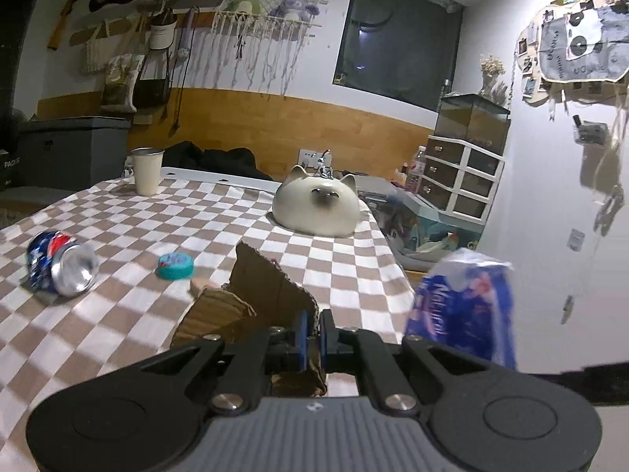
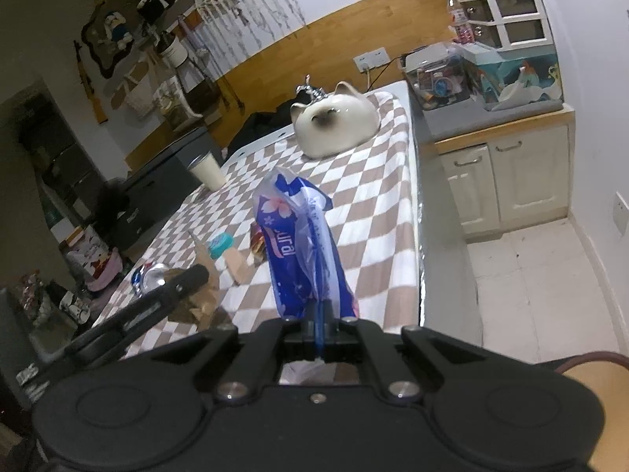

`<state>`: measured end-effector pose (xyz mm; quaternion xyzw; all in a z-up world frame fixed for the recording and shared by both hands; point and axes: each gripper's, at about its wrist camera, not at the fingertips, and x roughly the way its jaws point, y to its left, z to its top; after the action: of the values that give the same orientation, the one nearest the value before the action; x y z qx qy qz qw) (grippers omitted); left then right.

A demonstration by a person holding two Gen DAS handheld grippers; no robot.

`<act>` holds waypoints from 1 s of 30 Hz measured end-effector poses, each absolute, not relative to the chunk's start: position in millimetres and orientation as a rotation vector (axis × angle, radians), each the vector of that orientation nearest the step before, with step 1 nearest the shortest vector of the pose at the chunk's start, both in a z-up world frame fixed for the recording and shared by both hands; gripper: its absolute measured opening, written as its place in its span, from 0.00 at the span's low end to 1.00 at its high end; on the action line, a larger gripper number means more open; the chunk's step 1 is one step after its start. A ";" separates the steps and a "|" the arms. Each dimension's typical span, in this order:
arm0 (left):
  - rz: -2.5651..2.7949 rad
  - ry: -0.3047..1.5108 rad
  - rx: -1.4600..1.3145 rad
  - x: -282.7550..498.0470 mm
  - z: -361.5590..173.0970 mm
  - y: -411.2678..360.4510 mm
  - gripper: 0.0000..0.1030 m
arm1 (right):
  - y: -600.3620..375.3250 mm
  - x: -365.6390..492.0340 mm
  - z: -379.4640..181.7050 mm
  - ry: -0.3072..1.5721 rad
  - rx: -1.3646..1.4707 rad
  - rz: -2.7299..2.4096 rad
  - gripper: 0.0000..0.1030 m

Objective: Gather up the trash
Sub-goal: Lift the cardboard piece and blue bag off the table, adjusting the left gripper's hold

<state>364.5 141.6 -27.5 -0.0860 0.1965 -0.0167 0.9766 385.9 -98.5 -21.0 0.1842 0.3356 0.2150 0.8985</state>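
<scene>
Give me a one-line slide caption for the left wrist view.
Left gripper shut on torn cardboard above the checkered tablecloth, crushed can left, blue wrapper right.

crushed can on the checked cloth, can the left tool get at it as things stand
Probably not yet: the can lies in the open, unobstructed, but the left tool is shut on a piece of cardboard.

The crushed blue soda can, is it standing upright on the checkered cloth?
No, the crushed blue soda can lies on its side.
</scene>
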 end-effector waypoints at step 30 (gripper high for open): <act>-0.069 0.469 -0.175 220.3 -58.5 134.8 0.71 | -38.9 352.3 -66.1 0.824 0.126 0.524 0.26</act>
<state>220.3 134.8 -58.5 -0.0863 0.2322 -0.0340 0.9682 352.3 -38.9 -66.1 0.0606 0.3955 0.2514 0.8813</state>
